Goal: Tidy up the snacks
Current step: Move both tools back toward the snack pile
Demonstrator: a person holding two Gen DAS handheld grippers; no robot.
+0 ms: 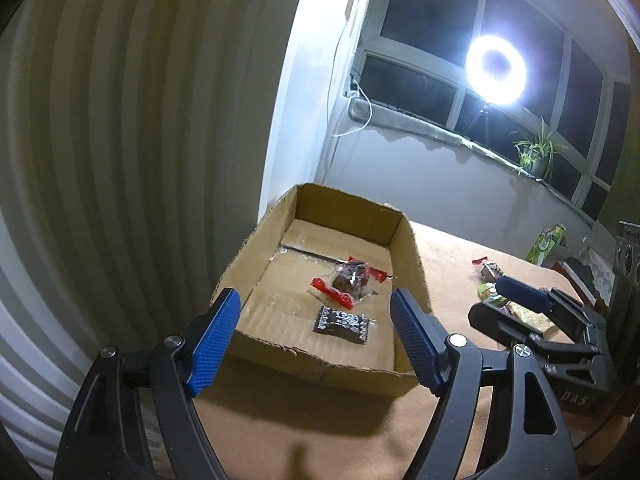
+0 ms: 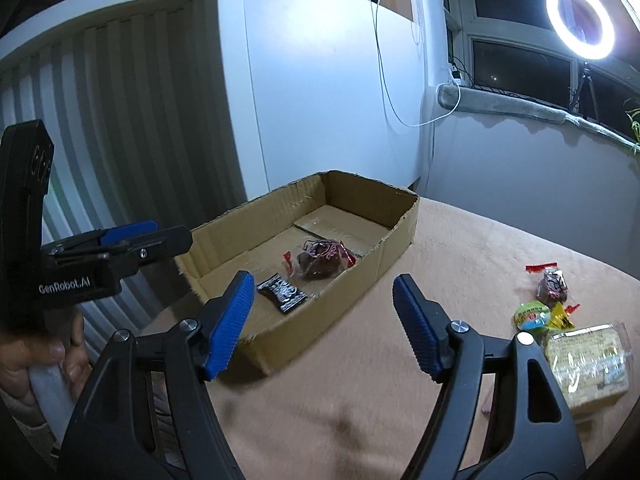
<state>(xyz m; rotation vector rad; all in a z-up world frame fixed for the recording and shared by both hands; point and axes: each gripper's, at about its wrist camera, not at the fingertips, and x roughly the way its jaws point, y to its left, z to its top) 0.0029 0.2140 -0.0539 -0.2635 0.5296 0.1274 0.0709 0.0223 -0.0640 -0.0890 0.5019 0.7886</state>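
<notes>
A shallow cardboard box (image 1: 316, 364) (image 2: 360, 276) sits on a tan cloth. Inside lie a black patterned packet (image 1: 341, 325) (image 2: 282, 293) and a clear red-edged packet with a brown snack (image 1: 349, 278) (image 2: 320, 261). My left gripper (image 1: 316, 342) is open and empty, just above the box's near edge. My right gripper (image 2: 324, 320) is open and empty, over the cloth beside the box's near corner; it also shows in the left wrist view (image 1: 520, 300). Right of the box lie a red-edged brown snack (image 2: 552, 284), a green-yellow packet (image 2: 538, 315) and a clear pack of pale biscuits (image 2: 586, 364).
A ribbed radiator (image 1: 100, 160) and white wall stand behind and left of the box. A window sill with a potted plant (image 1: 536, 156) and a ring light (image 1: 496, 70) is at the back. A green carton (image 1: 546, 244) and dark speaker (image 1: 626, 260) stand at the cloth's far right.
</notes>
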